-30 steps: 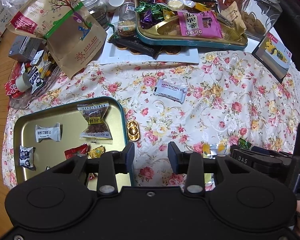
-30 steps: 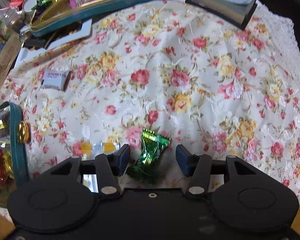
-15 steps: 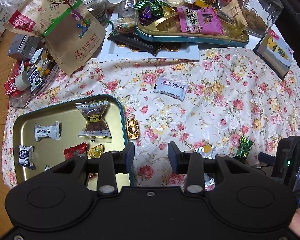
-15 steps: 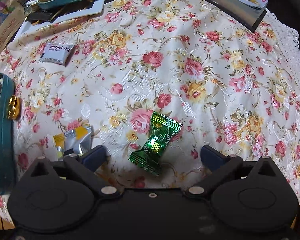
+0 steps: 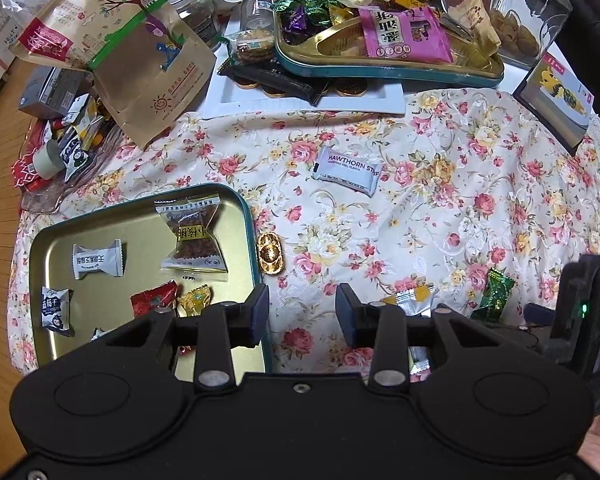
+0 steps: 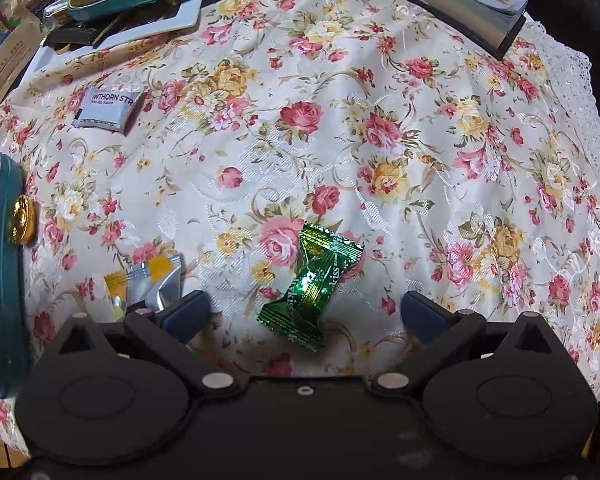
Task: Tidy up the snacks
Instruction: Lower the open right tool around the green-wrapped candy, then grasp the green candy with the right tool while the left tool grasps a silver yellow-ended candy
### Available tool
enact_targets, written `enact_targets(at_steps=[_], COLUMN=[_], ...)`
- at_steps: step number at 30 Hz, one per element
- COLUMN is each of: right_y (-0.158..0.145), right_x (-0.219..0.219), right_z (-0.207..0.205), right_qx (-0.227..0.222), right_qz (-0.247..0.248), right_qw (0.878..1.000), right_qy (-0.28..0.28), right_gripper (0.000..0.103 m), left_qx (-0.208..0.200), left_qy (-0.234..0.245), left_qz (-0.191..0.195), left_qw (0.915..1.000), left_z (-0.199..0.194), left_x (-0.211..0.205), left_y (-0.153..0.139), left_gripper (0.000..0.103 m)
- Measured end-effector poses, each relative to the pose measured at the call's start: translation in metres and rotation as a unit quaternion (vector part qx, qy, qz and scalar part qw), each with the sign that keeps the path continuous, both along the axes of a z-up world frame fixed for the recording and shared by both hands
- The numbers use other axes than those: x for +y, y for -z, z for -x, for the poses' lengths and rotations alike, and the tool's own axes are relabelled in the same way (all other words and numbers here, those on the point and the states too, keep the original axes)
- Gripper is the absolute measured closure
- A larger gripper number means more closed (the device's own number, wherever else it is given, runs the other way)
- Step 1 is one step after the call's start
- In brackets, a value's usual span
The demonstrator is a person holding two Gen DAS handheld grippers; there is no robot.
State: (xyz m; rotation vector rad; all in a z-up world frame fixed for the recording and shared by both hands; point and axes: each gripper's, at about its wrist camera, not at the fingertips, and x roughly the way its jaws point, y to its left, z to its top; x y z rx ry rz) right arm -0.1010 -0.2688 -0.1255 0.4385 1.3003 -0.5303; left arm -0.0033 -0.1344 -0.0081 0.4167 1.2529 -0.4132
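Green foil-wrapped candy (image 6: 311, 285) with twisted crinkly ends lies flat on the floral embossed tablecloth (image 6: 380, 140), just ahead of the right gripper (image 6: 304, 312) and roughly centred between its wide-open jaws, not touching either. Long axis runs diagonal, upper-right to lower-left, so the jaws would close across it at a skew. Right gripper clearly nearer; left gripper (image 5: 302, 312) sits beside the teal-rimmed gold metal tray (image 5: 100, 320), jaws narrowly apart, holding nothing. Silver-and-yellow foil sachet (image 6: 148, 284) lies just left of the right gripper. Gold ingot-shaped foil candy (image 5: 271, 253) touches or nearly touches the tray rim. White flat hawthorn strip packet (image 5: 347, 169) lies well apart, further back.
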Motion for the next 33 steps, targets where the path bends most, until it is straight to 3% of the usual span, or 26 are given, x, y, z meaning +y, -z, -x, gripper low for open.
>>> enact_targets(at_steps=[16,26,29,33], right_y=[0.003,-0.001,-0.014,-0.027], right_x=[-0.005,0.005,0.008,-0.002], right_z=[-0.01,-0.005,-0.001,0.003], right_qx=[0.011,-0.013,-0.028,-0.056], right_qz=[-0.009,0.006,-0.006,-0.061], right_qw=[1.0,1.0,0.999,0.996], right_qy=[0.022,0.011,-0.019,-0.014], right_gripper=[0.0,0.0,0.029,0.038], left_qx=[0.002,-0.003,-0.006,-0.006], left_qy=[0.001,0.005,0.002,-0.003], left_qz=[-0.003,-0.002,0.002,0.006], left_qw=[1.0,1.0,1.0,1.0], left_z=[0.001,0.002,0.0,-0.002], left_x=[0.0,0.003,0.006,0.009], left_y=[0.001,-0.001,-0.004,-0.006], left_gripper=[0.056,0.056,0.056,0.056])
